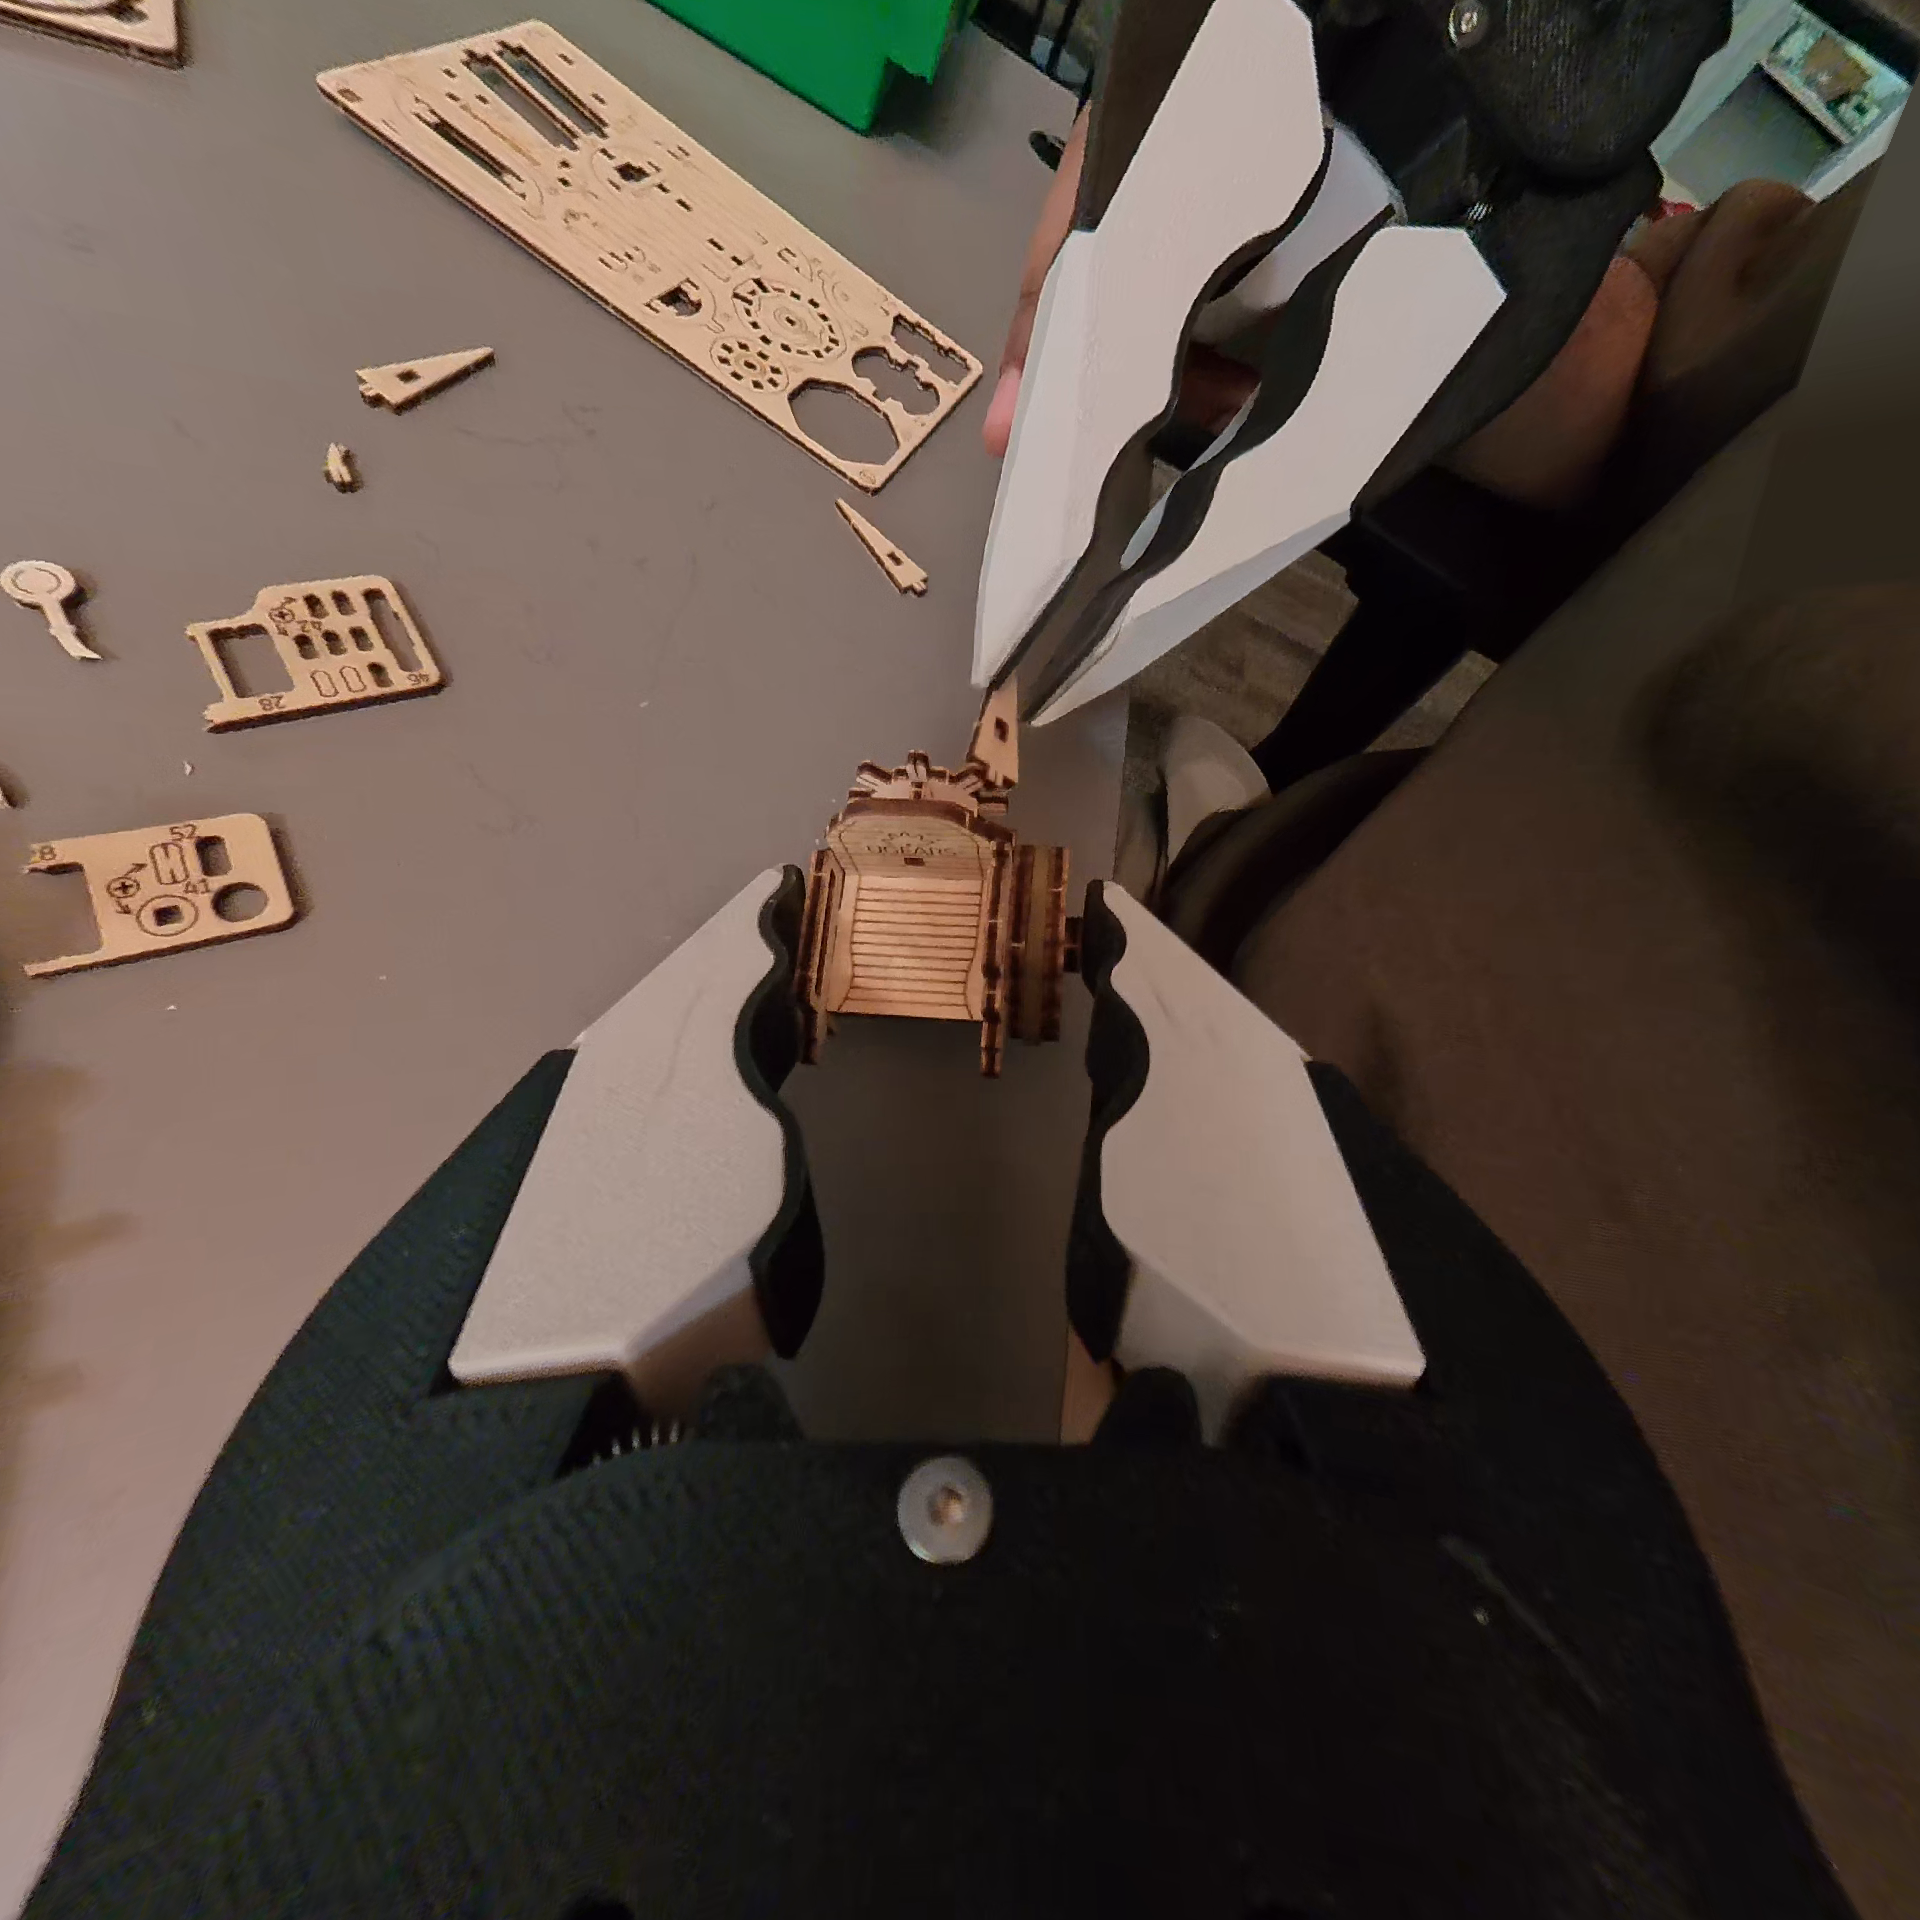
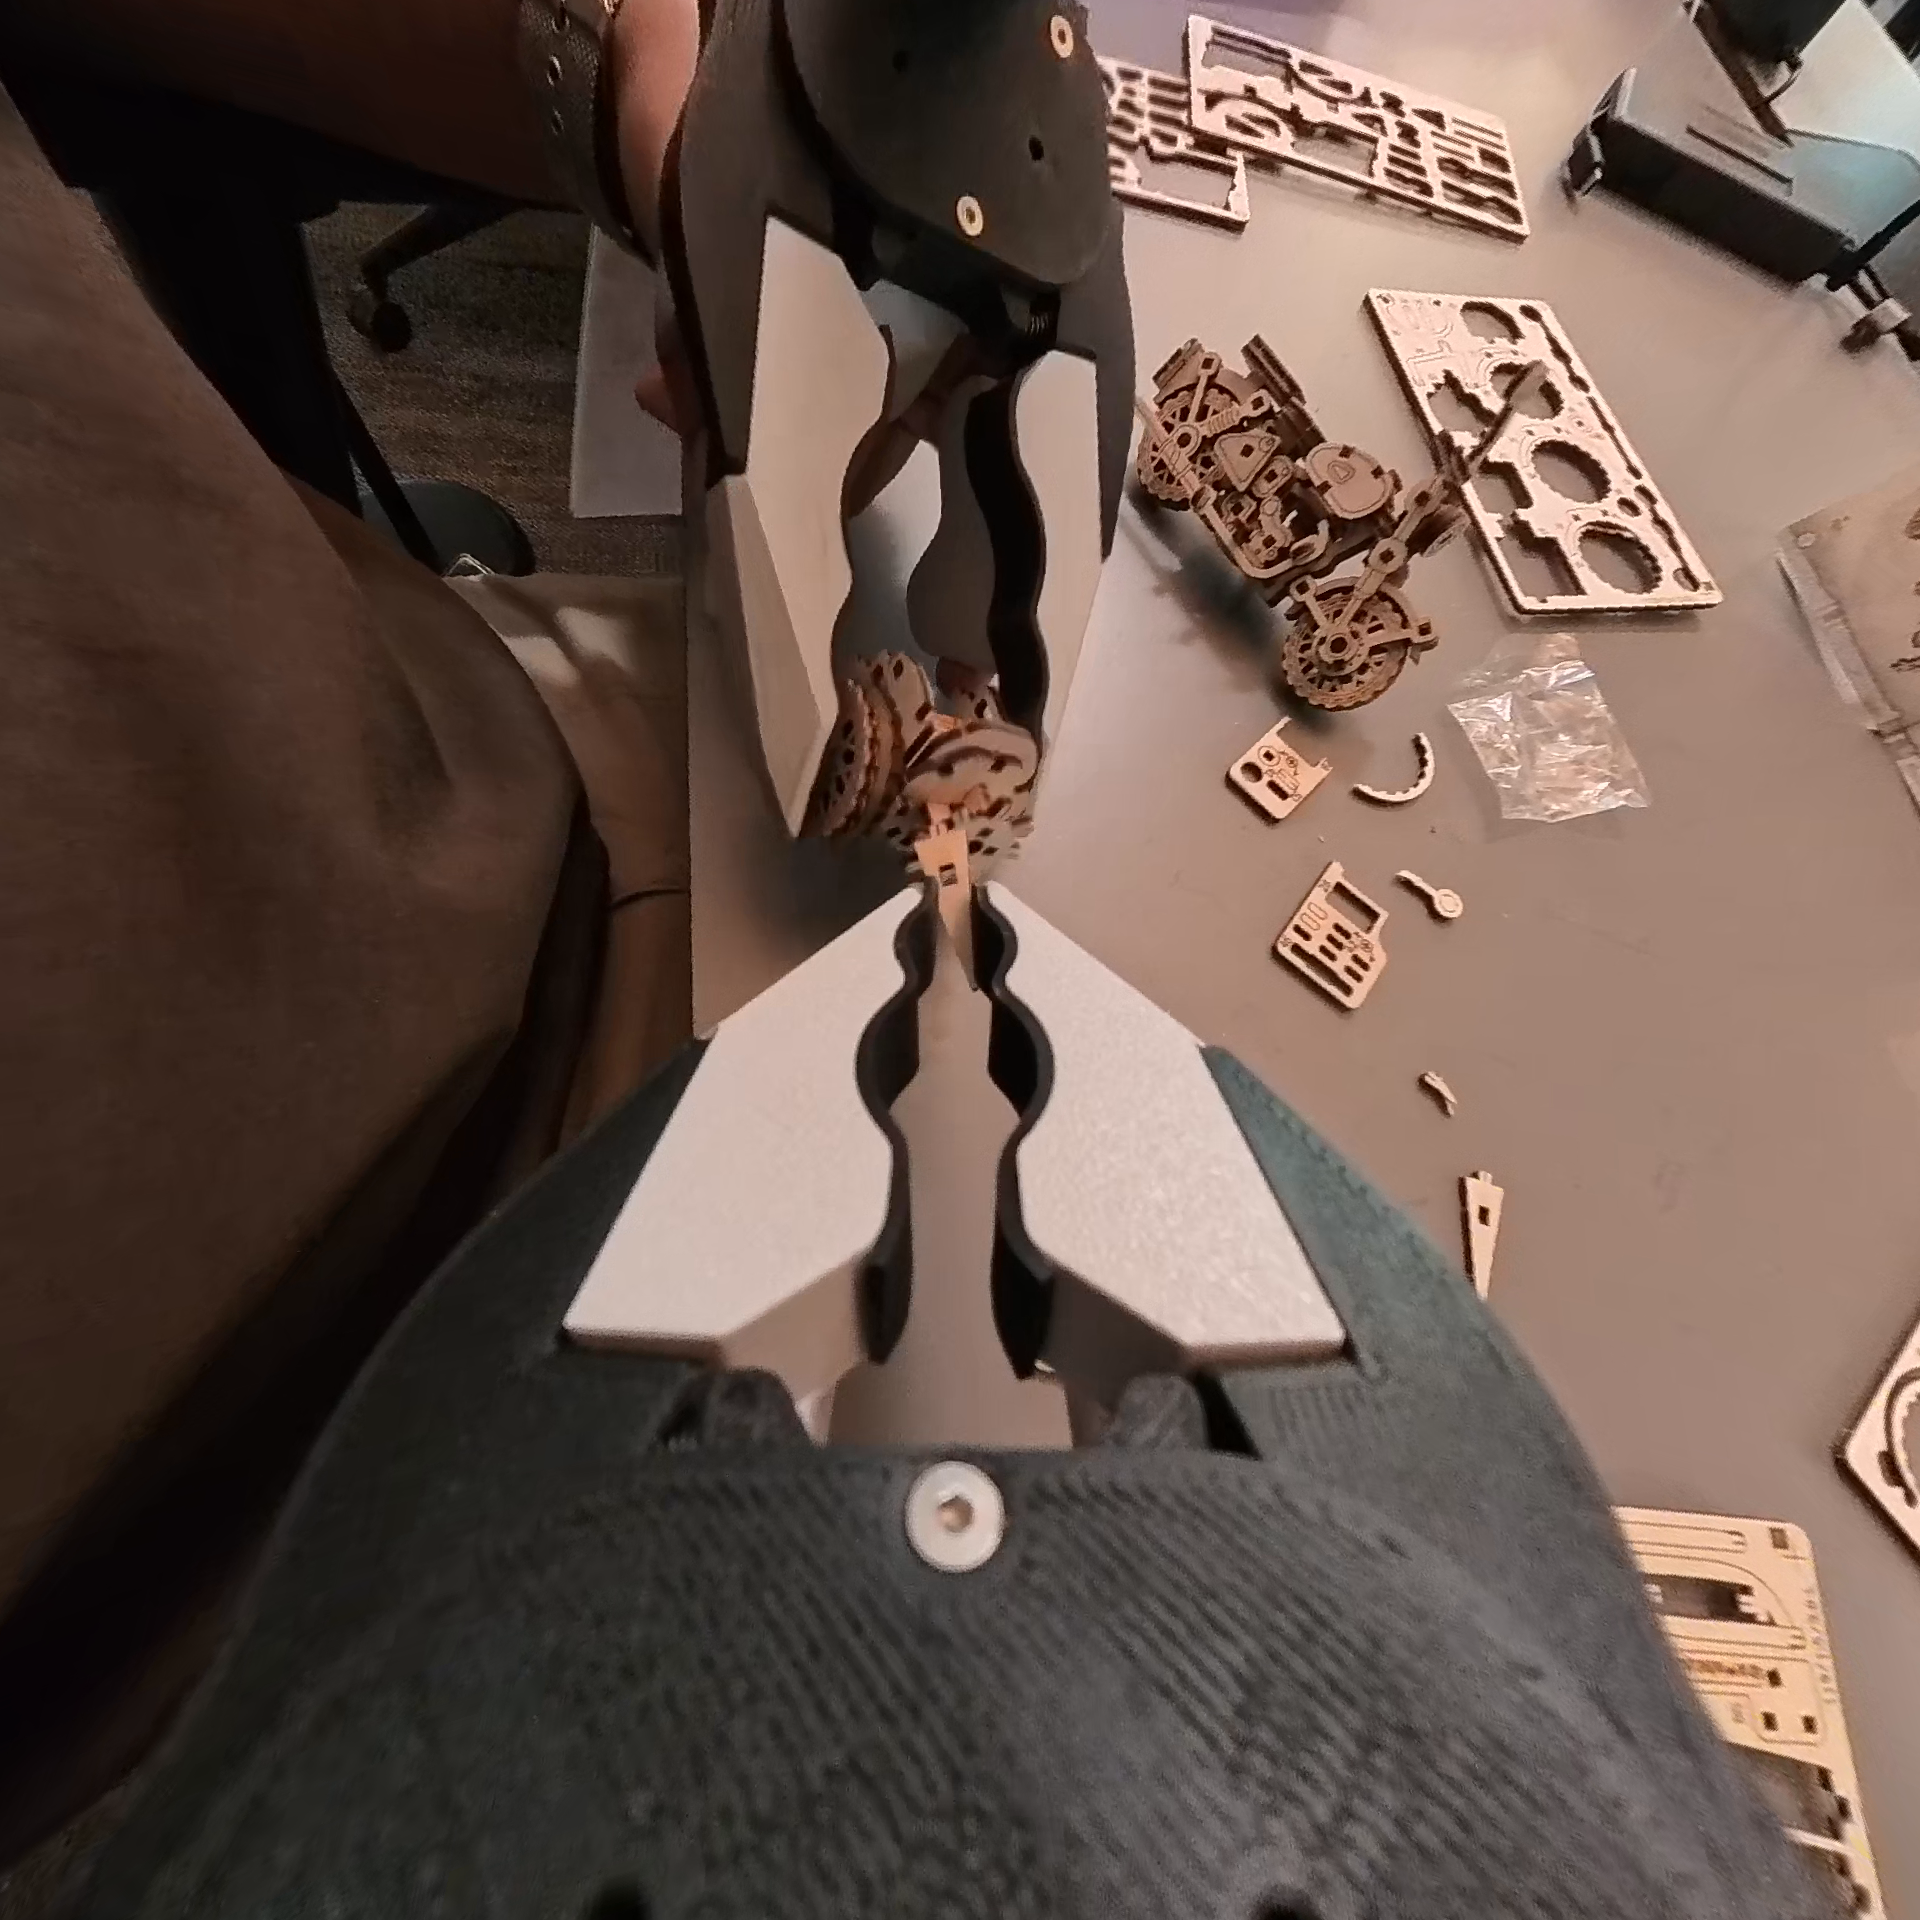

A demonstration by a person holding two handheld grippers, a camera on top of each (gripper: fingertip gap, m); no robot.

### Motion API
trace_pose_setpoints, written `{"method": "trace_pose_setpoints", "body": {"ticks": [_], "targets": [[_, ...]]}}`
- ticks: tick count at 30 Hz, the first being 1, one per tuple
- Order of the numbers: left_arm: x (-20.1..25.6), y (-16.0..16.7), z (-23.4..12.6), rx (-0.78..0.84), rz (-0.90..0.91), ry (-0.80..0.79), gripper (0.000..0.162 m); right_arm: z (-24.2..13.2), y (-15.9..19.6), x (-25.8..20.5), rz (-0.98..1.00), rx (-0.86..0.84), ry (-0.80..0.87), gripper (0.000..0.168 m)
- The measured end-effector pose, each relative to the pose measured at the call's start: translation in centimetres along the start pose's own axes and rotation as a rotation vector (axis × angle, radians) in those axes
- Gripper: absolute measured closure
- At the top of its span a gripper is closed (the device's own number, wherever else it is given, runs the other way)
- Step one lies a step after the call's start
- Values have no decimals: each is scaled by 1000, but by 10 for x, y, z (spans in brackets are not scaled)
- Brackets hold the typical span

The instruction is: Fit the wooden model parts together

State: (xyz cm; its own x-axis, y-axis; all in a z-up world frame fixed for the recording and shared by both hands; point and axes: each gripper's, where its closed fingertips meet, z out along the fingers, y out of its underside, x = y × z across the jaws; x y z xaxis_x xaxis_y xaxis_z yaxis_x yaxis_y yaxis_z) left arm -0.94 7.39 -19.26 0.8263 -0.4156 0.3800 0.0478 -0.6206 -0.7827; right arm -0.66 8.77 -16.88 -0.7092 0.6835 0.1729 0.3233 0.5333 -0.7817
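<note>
My left gripper (image 1: pixel 940 935) is shut on a small wooden sub-assembly (image 1: pixel 920 935), a slatted box with gear wheels, and holds it by its sides near the table's edge. My right gripper (image 2: pixel 951 920) is shut on a thin pointed wooden piece (image 2: pixel 948 883), whose end touches the toothed top of the sub-assembly (image 2: pixel 935 764). In the left wrist view the right gripper (image 1: pixel 1008 698) comes down from the upper right with the piece (image 1: pixel 995 740) at the sub-assembly's far corner. In the right wrist view the left gripper (image 2: pixel 920 774) reaches in from above.
A built wooden motorcycle (image 2: pixel 1299 520), a clear plastic bag (image 2: pixel 1548 727) and punched-out wooden sheets (image 1: pixel 644 239) lie on the grey table (image 1: pixel 582 831). Several loose small parts (image 1: pixel 317 649) are scattered on the left. A green box (image 1: pixel 831 52) stands at the back. The table edge (image 1: pixel 1122 790) borders a person's lap. Less than 4 cm separates the two grippers' tips.
</note>
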Motion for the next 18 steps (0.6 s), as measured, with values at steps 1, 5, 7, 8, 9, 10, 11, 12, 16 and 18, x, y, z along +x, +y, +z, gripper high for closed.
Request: {"method": "trace_pose_setpoints", "body": {"ticks": [1,5,7,8,9,10,11,12,16,18], "targets": [[-1,-1,-1,5,-3,-4,111,0,0,1,6,4,1,163],[-10,-5,-6,36,-19,-34,111,-1,3,8,46,18,6,163],[-16,-8,-10,59,-28,-59,110,0,6,12,77,19,10,163],[-19,-9,-12,73,-26,-73,110,0,9,15,93,18,13,163],[-22,-11,-14,89,-26,-86,110,2,11,18,111,18,14,164],[-25,-14,-16,107,-27,-98,110,3,13,20,129,19,13,164],[-27,-16,-19,124,-28,-107,110,5,15,22,148,22,14,164],[-29,-17,-21,138,-30,-114,110,6,16,24,163,33,17,164],[-37,-18,-27,163,-44,-133,110,8,12,35,194,104,44,164],[-40,-20,-30,178,-55,-137,110,10,11,41,212,129,48,164]]}}
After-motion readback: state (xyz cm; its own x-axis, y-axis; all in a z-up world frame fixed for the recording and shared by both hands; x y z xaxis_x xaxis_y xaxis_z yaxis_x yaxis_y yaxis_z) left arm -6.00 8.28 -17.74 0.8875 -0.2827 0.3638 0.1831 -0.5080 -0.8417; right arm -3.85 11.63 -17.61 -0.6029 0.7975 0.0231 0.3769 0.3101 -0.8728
